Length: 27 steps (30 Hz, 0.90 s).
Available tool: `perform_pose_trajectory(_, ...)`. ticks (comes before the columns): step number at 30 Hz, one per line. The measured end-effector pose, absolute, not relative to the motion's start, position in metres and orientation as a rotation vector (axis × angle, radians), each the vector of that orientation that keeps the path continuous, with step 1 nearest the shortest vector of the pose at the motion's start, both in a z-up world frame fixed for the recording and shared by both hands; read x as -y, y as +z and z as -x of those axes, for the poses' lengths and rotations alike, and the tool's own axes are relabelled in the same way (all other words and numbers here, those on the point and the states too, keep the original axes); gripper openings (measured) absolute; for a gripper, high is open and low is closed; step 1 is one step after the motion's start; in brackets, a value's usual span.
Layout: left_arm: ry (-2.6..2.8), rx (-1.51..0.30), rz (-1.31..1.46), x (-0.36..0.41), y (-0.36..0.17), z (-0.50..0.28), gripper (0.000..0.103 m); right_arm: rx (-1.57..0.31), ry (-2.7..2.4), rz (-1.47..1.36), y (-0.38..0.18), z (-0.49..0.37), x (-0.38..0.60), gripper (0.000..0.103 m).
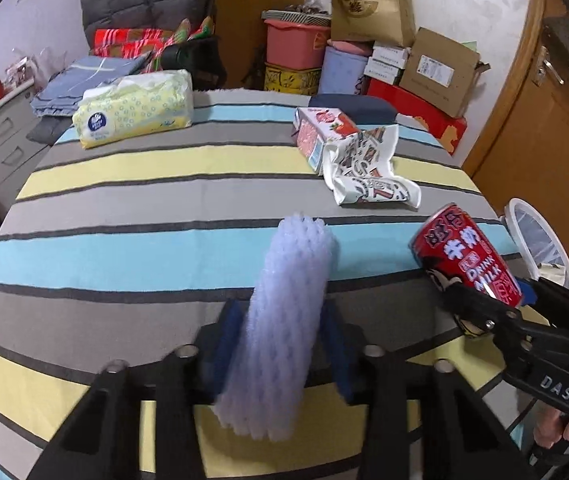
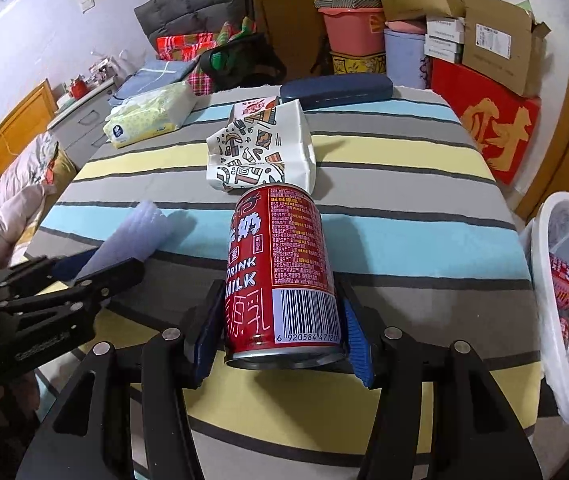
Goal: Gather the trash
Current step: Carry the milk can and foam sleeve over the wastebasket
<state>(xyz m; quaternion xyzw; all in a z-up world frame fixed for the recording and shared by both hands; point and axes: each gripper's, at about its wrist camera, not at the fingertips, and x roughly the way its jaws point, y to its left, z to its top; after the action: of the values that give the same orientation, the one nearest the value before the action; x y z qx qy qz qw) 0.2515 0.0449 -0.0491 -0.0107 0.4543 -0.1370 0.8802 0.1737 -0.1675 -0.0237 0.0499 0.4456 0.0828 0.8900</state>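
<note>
1. Blue-padded fingers of the left gripper [image 1: 282, 344] clamped on a pale lilac foam net sleeve [image 1: 284, 320], held near its lower half, the far end pointing out over the striped cloth.
2. Blue-padded fingers of the right gripper [image 2: 280, 336] closed on a red milk can [image 2: 282, 276], gripped at its lower end, barcode facing the camera, top end tilted away.
3. Same can [image 1: 466, 258] seen from the left wrist view to the right of the sleeve, raised above the cloth in the right gripper [image 1: 484, 304].
4. Same sleeve [image 2: 132, 240] seen from the right wrist view at the left, held by the left gripper [image 2: 84, 272], apart from the can.
5. Beyond both, lying on the bench [image 1: 164, 208] covered in grey, yellow and blue stripes: a crumpled white printed paper bag [image 1: 368, 172] touching a pink drink carton [image 1: 320, 132].
6. Further back on the bench: a yellow tissue pack [image 1: 136, 110] at the left, a dark blue case [image 2: 336, 88] at the far edge.
7. Off the right edge of the bench: a white bin [image 2: 564, 304] with a red can and crumpled paper inside.
8. Behind the bench: boxes, a pink tub and a brown paper bag stacked against the wall.
</note>
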Motion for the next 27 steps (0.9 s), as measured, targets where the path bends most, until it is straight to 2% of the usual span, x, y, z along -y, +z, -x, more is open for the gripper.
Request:
perform_pose_trajectory(1, -0.285, -0.945, 0.018, -0.044, -0.049, -0.251, 0.036, -0.924, 0.172, -0.103, -0.024, -0.173, 0.168, 0.055)
perform_pose_trajectory(2, -0.285, -0.944, 0.019, -0.043, -0.048, -0.251, 0.031, -0.922, 0.172, -0.100, -0.024, -0.174, 0.168, 0.055)
perform_pose_trajectory(5, -0.285, -0.940, 0.028, -0.041, -0.046, -0.250, 0.029, -0.920, 0.181, -0.103, -0.025, -0.174, 0.169, 0.055)
perform_pose_trajectory(27, -0.328, -0.839, 0.037, -0.009, -0.003, -0.209, 0.028, -0.841, 0.145, -0.140, -0.007, -0.150, 0.197, 0.054)
